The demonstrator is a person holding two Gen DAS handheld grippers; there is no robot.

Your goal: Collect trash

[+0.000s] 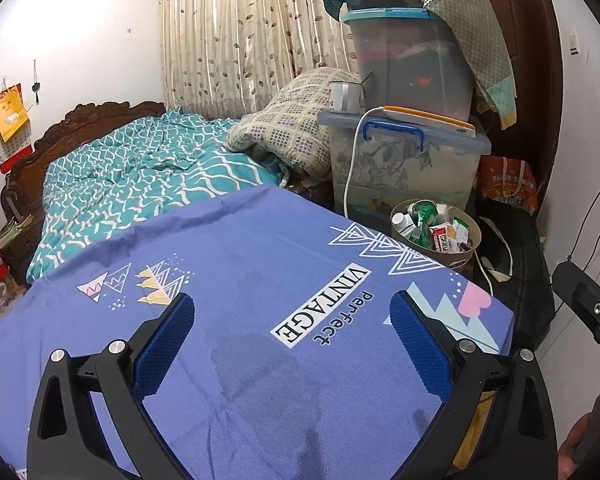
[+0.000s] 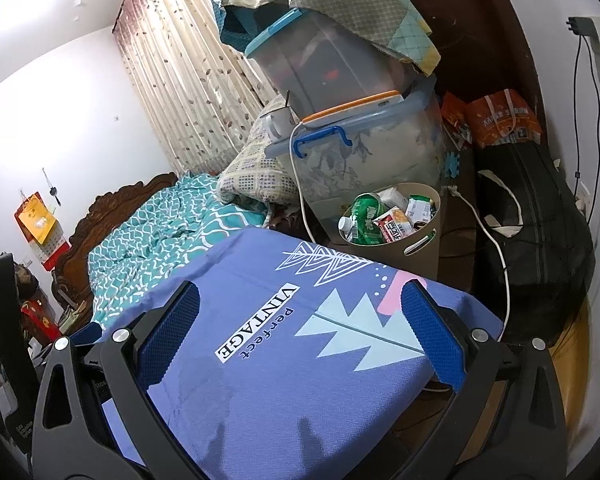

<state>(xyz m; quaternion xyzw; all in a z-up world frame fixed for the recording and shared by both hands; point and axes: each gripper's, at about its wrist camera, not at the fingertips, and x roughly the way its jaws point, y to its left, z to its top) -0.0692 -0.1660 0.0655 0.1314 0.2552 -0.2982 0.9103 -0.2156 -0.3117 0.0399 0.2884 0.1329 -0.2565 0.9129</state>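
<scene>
Both claws (left (image 1: 292, 344), right (image 2: 300, 332)) spread, empty, over purple sheet (image 1: 240, 248), full bin (image 2: 416, 248) beyond, storage boxes (image 2: 380, 160) behind.

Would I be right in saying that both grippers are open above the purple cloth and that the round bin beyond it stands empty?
Not quite: the round bin is full of trash, cartons and a green bottle, as the right wrist view shows. The rest holds: left gripper and right gripper are open above the purple cloth.

A round beige trash bin (image 1: 460, 254) stands upright on the floor just beyond the bed's corner. It is filled with trash (image 1: 436, 226): a crushed green bottle, a white bottle, red-and-white cartons and wrappers.
</scene>
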